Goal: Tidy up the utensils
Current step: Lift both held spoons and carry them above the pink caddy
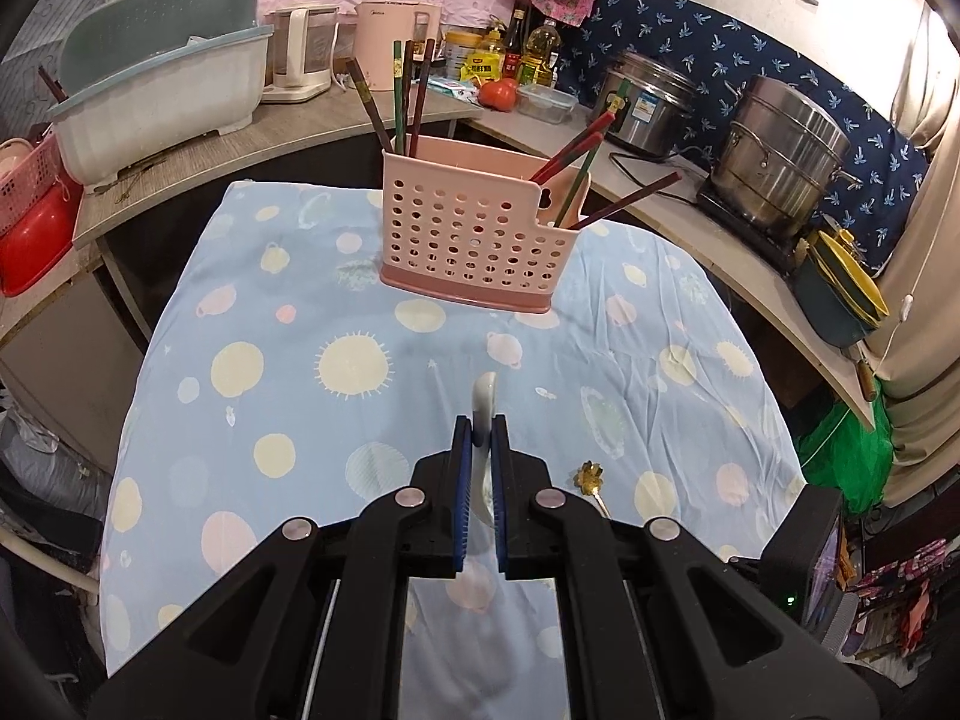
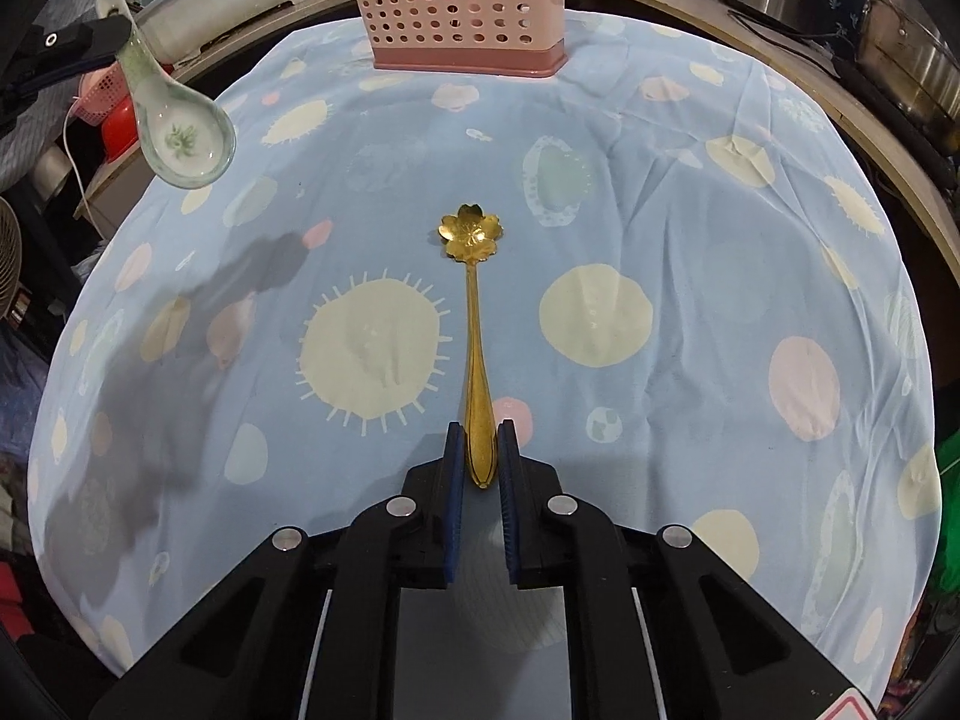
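My left gripper (image 1: 482,423) is shut on the handle of a white ceramic spoon (image 1: 485,402), which hangs above the blue patterned tablecloth (image 1: 270,360). In the right wrist view the same ceramic spoon (image 2: 180,132) hangs bowl-down at the upper left. A gold spoon with a flower-shaped bowl (image 2: 474,324) lies on the cloth, bowl pointing away. My right gripper (image 2: 480,429) has its blue pads closed on the end of its handle. The pink perforated utensil holder (image 1: 474,228) stands at the far side of the cloth, with several chopsticks (image 1: 408,90) in it.
A curved counter (image 1: 690,222) wraps around behind the table. It carries a dish-drain tub (image 1: 162,96), kettles (image 1: 396,42), bottles, a tomato, a rice cooker (image 1: 648,102) and a steel pot (image 1: 780,156). The tablecloth (image 2: 720,300) lies bare between the gold spoon and the holder (image 2: 456,6).
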Tool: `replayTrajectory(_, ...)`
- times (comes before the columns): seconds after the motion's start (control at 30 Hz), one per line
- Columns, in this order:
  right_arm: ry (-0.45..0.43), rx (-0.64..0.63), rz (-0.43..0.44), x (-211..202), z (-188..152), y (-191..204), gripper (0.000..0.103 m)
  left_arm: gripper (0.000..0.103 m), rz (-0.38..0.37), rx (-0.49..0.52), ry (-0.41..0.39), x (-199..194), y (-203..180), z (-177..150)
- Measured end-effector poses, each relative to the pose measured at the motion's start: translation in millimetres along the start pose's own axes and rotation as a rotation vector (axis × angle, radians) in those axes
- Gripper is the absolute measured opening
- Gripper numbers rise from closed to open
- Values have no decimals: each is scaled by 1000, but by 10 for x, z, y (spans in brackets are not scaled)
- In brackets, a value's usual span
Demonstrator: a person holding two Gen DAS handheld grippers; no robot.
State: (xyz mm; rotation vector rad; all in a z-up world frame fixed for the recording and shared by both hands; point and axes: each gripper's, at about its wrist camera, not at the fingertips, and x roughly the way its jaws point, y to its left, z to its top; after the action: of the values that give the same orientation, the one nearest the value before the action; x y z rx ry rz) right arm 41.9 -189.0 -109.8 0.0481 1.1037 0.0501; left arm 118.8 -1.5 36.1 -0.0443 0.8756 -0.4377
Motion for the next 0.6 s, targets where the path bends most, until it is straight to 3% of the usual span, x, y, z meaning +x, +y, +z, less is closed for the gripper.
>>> replayTrajectory(0.27,-69,7,28,-318,145,17,10,6,1,5,-6,-16,-4,1)
replayTrajectory(0.6,-199,17,64,-689,590,3,8,6,2,16,-35,-89,-8,123)
